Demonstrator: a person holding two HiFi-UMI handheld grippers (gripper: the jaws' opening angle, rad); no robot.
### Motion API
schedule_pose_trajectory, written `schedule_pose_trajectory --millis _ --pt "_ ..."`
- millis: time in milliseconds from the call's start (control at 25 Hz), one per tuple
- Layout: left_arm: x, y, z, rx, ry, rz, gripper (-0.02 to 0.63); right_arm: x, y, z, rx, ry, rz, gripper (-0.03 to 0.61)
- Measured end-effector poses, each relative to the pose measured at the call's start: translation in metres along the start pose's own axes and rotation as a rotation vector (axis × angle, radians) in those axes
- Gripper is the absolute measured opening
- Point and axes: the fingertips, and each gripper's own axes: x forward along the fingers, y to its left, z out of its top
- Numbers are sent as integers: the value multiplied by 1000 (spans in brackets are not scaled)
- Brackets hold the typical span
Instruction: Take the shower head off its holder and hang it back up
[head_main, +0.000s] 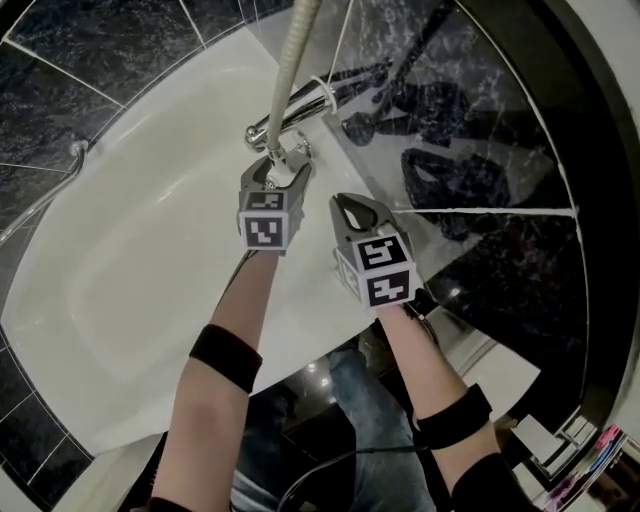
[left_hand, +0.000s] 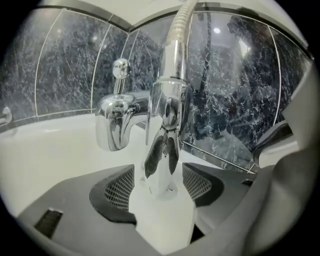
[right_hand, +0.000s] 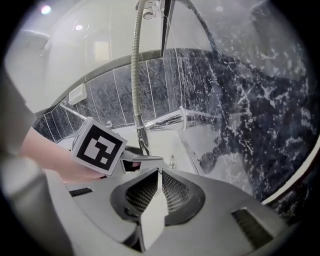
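Note:
The chrome shower head stands upright between the pads of my left gripper, which is shut on its body. Its ribbed metal hose runs straight up out of the head view. The lower end of the shower head tapers to a tip just over the white tub rim; I cannot tell whether it touches anything. In the head view the left gripper is right in front of the tap. My right gripper hangs beside it to the right, shut and empty. The holder is not in view.
A chrome bath tap with a round knob stands just behind the shower head. The white bathtub spreads to the left. Glossy dark marble tiles rise at the right. A small chrome fitting sits on the rim.

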Motion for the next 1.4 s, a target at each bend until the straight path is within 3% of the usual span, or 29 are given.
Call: schedule_pose_trajectory --millis 200,400,960,1400 --pt "10 1 1 0 -19 3 286 4 -3 -1 4 -11 2 46" --pt "12 6 3 26 -19 31 124 3 -7 -2 4 -13 -2 46" --pt "-10 13 -4 53 -14 65 106 -4 -1 -14 18 0 7 46" --pt "-106 43 -31 29 39 169 103 -31 53 -5 1 30 59 46"
